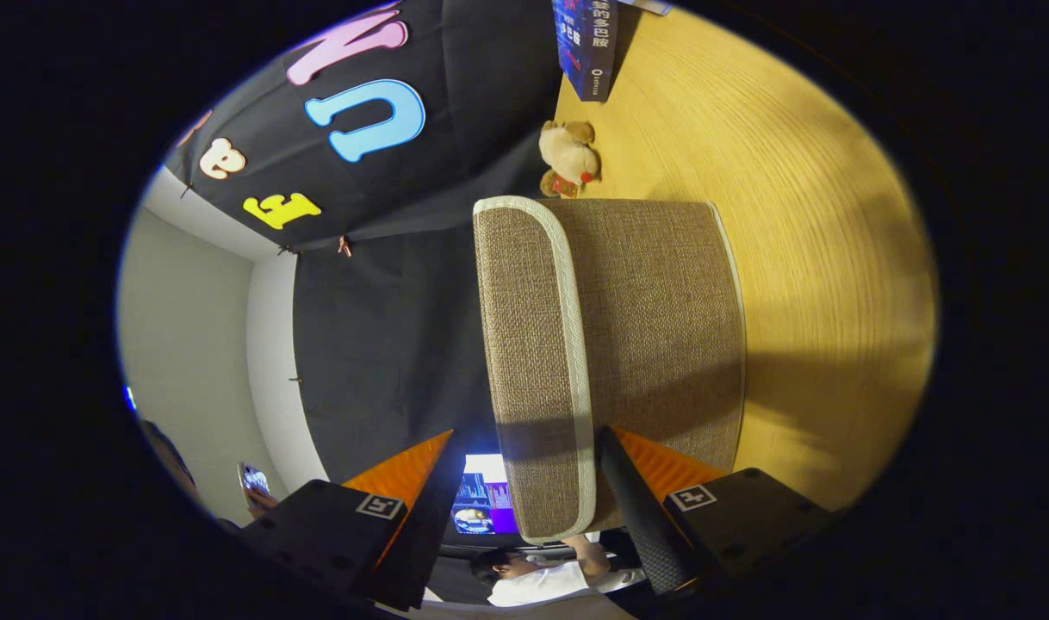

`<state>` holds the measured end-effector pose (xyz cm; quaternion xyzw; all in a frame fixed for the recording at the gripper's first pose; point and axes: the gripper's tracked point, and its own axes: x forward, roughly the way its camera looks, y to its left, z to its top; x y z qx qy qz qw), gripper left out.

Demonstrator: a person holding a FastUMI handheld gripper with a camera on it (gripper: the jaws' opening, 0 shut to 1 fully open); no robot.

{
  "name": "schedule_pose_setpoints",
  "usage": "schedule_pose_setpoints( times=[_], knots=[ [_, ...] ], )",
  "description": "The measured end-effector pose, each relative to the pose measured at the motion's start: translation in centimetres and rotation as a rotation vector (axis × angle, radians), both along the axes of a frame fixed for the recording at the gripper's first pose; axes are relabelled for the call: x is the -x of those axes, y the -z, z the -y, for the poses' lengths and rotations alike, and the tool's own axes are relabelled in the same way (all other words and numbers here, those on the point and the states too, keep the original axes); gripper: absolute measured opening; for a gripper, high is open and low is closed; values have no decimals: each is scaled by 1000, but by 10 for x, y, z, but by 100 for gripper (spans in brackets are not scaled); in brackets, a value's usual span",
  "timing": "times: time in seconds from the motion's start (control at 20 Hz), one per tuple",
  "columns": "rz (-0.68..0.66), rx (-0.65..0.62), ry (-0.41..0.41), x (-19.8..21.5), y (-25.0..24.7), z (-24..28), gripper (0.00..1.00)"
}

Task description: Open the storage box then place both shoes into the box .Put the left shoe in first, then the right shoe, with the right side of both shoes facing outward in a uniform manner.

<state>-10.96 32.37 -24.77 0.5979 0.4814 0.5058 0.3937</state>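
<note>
The storage box point(654, 344) sits on the desk point(800, 258), its lid point(533, 362) lying between the fingers of the tool point(533, 508), which are apart and not clamped. Judging by this, the opening step is underway; both shoes remain to place.
</note>
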Motion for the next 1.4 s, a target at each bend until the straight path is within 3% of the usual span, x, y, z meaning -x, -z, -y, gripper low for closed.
schedule_pose_setpoints(
  times=[0.1,0.25,0.95,1.4],
  knots=[
    [-35,-30,-17,3,2,-5,58],
    [-42,-31,47,-3,0,-5,6],
    [80,-79,213,-31,-130,-12,5],
    [296,-12,204,-29,-212,-83,5]
  ],
)
